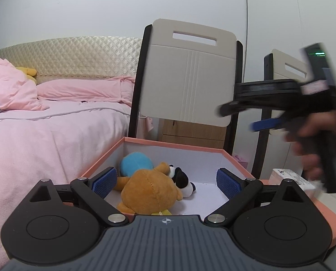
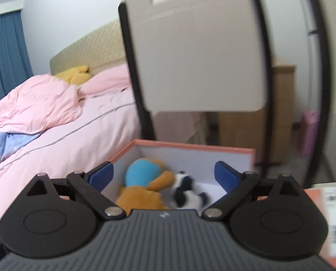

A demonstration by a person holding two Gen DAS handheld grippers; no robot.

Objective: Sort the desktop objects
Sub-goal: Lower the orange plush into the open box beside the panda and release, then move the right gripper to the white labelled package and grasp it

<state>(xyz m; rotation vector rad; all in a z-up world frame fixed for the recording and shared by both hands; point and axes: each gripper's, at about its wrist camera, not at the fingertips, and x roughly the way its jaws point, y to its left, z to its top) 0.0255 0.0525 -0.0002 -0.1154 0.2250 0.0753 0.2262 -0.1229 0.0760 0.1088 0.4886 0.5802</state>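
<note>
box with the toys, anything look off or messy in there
Nothing damaged or spilled. The orange plush, blue plush and panda lie tumbled on one another inside the pink box, crowded toward its left side.

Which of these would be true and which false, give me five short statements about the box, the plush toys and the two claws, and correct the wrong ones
1. The brown plush bear lies inside the pink-rimmed box. True.
2. The box is closed with a lid. False: it is open at the top, its white inside showing.
3. The left claw is open with nothing between its pads. True.
4. The right claw grips the black-and-white plush. False: it is open and holds nothing; that plush lies in the box.
5. The blue plush lies on the bed. False: it is in the box, against the bear.
</note>
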